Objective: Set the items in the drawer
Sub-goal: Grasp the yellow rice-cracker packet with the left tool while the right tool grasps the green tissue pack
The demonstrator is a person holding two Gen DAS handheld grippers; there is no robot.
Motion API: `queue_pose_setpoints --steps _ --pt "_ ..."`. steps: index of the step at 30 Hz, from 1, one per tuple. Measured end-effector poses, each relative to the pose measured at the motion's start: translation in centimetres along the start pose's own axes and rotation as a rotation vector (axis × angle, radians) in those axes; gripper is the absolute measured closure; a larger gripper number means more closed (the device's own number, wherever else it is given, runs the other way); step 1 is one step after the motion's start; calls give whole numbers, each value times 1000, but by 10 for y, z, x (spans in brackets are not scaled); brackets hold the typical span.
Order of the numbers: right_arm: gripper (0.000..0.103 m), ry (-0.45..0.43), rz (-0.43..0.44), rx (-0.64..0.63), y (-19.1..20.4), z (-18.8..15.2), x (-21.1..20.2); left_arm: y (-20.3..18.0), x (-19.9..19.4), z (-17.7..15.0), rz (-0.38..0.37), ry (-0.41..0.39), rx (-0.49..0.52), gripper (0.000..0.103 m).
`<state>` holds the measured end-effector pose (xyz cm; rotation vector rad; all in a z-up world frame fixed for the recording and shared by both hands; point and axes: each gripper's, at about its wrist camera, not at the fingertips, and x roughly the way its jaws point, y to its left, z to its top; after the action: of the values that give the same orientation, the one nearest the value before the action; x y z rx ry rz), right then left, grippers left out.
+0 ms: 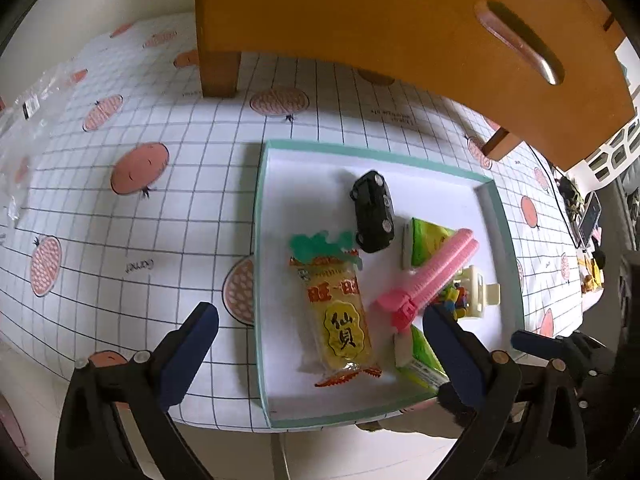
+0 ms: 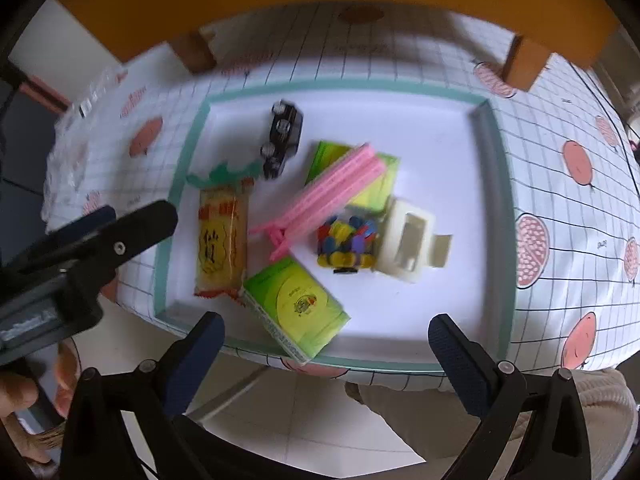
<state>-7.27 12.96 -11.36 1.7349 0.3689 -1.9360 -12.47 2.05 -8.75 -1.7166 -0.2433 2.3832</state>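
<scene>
Lying loose in the teal-rimmed tray (image 2: 494,184), the rice cracker packet (image 2: 221,246), black toy car (image 2: 282,138), pink sealing clip (image 2: 328,196) and green boxes (image 2: 296,304) waited gathered for sorting, probably. The orange drawer unit (image 1: 400,28) stood behind on the tablecloth (image 1: 120,216). Both the left gripper (image 1: 320,332) and right gripper (image 2: 326,340) hovered wide apart, holding nothing.

Counts, teal-rimmed white shallow tray (image 2: 498,184):
- black toy car (image 2: 282,136): 1
- yellow rice-cracker packet (image 2: 221,236): 1
- green cardboard packs: 2 (image 2: 298,304), (image 2: 378,184)
- pink ribbed plastic clip (image 2: 328,192): 1
- clear box of multicoloured chips (image 2: 347,240): 1
- cream plastic holder (image 2: 408,240): 1

Items in tray: 7.
</scene>
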Motion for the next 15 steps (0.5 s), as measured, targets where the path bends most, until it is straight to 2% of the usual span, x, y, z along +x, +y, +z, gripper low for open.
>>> queue_pose_setpoints --steps 3,11,15 --pt "0 22 1 -5 5 2 9 1 9 -1 -21 34 -4 10" --pt "1 83 3 2 8 4 32 -4 21 -5 -44 67 18 11" --pt "5 85 -3 2 10 5 37 -8 30 -6 -50 88 29 22"
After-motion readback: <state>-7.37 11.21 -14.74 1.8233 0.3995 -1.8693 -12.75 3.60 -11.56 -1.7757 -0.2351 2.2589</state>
